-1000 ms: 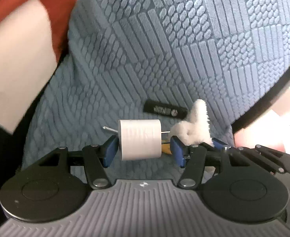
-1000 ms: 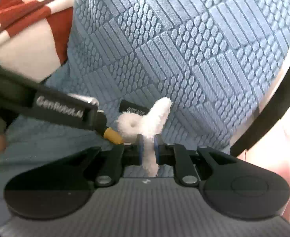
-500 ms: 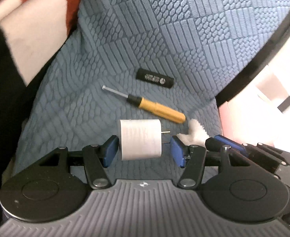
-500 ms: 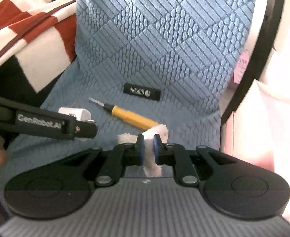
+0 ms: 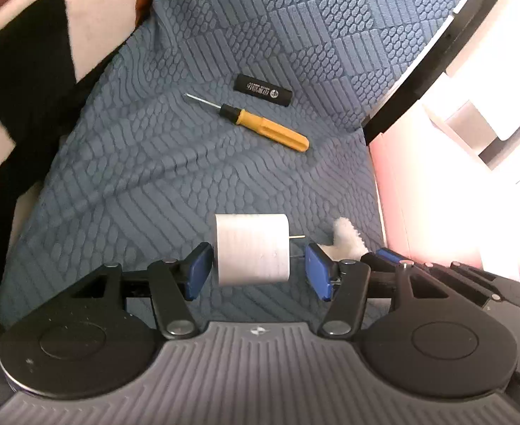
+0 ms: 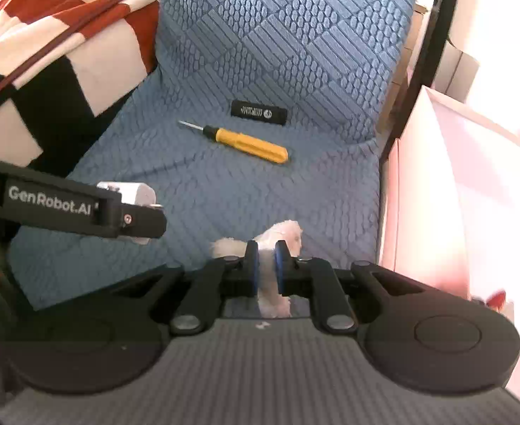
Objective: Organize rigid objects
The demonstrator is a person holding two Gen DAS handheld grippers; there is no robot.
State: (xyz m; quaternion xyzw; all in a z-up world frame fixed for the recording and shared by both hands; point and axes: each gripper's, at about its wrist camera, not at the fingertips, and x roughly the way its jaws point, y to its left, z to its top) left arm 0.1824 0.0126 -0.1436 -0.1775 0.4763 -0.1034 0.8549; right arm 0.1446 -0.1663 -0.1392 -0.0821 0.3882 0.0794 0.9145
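Left gripper sat low in frame, clamped across a load; right gripper was pinched nearly closed, bottom centre.

Left claw: matte black linkage arms, blue pads, silver pivot screws, a ribbed grey housing with two round black discs. Right claw: same build. White "GenRobot.AI" lettering marks the left claw's black side.

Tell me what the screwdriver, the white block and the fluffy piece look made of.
Screwdriver: glossy yellow handle, likely plastic, with black collar and thin bare metal shaft. White block in the left gripper: matte, faintly ribbed, probably plastic, with metal prongs. Fluffy white piece in the right gripper: soft, plush-looking fabric.
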